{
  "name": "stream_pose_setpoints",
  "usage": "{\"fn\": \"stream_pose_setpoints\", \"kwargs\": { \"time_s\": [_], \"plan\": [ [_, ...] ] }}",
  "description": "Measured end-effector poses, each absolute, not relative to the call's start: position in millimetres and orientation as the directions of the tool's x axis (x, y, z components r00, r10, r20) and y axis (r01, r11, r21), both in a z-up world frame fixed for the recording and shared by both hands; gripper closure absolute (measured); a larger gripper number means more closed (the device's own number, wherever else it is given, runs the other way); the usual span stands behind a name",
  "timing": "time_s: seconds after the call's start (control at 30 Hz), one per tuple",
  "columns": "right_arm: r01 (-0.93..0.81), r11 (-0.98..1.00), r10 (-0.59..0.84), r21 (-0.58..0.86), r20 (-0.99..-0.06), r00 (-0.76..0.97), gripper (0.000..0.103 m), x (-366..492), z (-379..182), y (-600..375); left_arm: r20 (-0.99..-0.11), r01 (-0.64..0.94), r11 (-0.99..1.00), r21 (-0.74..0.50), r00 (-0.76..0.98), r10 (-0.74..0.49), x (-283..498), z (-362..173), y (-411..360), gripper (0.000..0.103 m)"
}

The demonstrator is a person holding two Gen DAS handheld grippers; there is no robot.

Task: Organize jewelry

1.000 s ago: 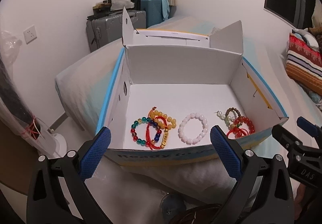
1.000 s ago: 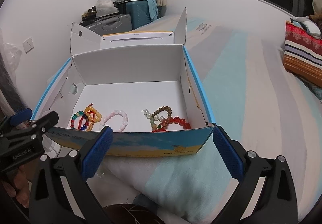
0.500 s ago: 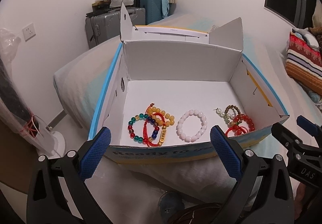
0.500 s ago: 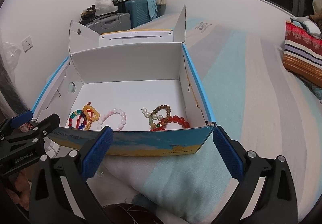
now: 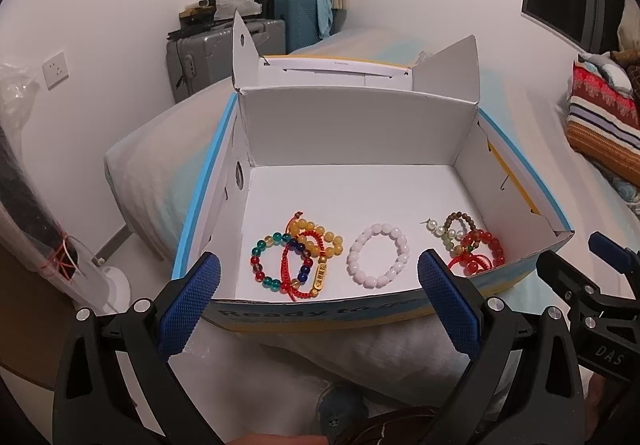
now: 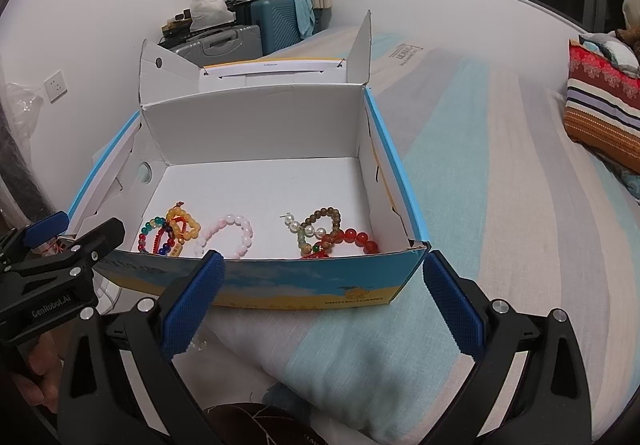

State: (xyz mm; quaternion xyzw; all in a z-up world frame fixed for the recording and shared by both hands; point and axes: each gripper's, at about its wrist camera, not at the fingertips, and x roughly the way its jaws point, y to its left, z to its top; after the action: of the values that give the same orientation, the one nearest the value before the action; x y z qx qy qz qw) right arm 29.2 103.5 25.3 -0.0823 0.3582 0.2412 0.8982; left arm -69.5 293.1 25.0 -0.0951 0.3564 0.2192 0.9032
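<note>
While both grippers hover short of the open cardboard box (image 5: 360,133), we note the left gripper (image 5: 318,299) and right gripper (image 6: 322,303) spread wide, holding nothing. On the box floor, centre frame, lie a white bead bracelet (image 5: 378,255), a multicoloured cluster (image 5: 298,255) to its left and a red-and-brown cluster (image 5: 468,245) to its right.
</note>
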Motion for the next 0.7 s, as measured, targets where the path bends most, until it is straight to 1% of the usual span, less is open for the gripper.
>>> {"fn": "stream_pose_setpoints", "kwargs": {
  "time_s": [0.7],
  "plan": [
    [-0.494, 0.869, 0.374, 0.024, -0.685, 0.625, 0.008, 30.5, 24.2, 102.0, -0.692, -0.471, 0.881, -0.035, 0.647, 0.319, -69.1, 25.0, 294.6, 0.006]
  ]
}}
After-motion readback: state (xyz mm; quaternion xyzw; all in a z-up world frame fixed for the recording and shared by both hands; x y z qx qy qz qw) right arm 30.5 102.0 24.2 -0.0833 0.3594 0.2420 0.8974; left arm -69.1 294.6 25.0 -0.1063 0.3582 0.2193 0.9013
